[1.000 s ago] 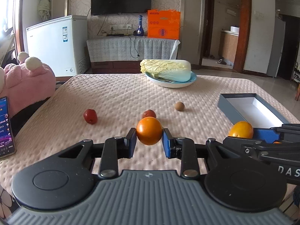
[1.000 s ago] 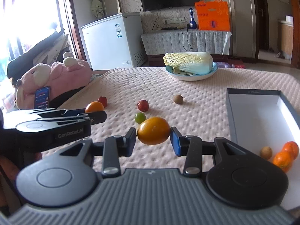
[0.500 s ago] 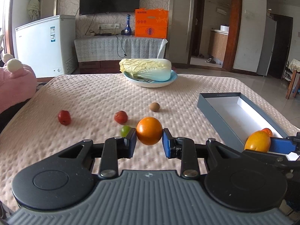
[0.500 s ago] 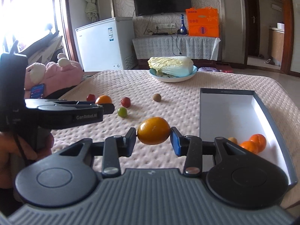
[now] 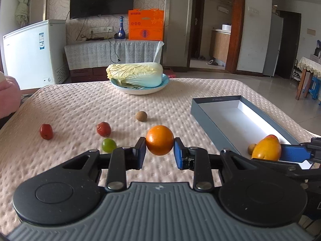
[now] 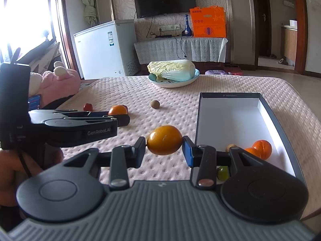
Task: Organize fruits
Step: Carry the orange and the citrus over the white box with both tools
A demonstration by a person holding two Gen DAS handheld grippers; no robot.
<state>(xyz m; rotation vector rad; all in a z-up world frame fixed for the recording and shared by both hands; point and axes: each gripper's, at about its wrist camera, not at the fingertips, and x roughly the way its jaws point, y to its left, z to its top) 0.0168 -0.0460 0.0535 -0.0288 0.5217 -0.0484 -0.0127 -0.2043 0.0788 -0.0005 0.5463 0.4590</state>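
Left claw (image 5: 159,151) clamped on round orange (image 5: 159,140), right claw (image 6: 164,148) on oval yellow-orange fruit (image 6: 164,140), both above worktop (image 5: 80,104) left of box (image 6: 230,118). Judged light, firm, smooth-skinned, prone to roll; best pinched across widest middle.

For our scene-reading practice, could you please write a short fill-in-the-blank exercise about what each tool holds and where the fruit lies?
1. The left tool is shut on a round ____ fruit.
2. The napa cabbage lies on a ____.
3. The two small oranges sit inside the ____.
4. The single green fruit on the tablecloth lies nearest the ____ tool.

Missing words: orange; plate; box; left
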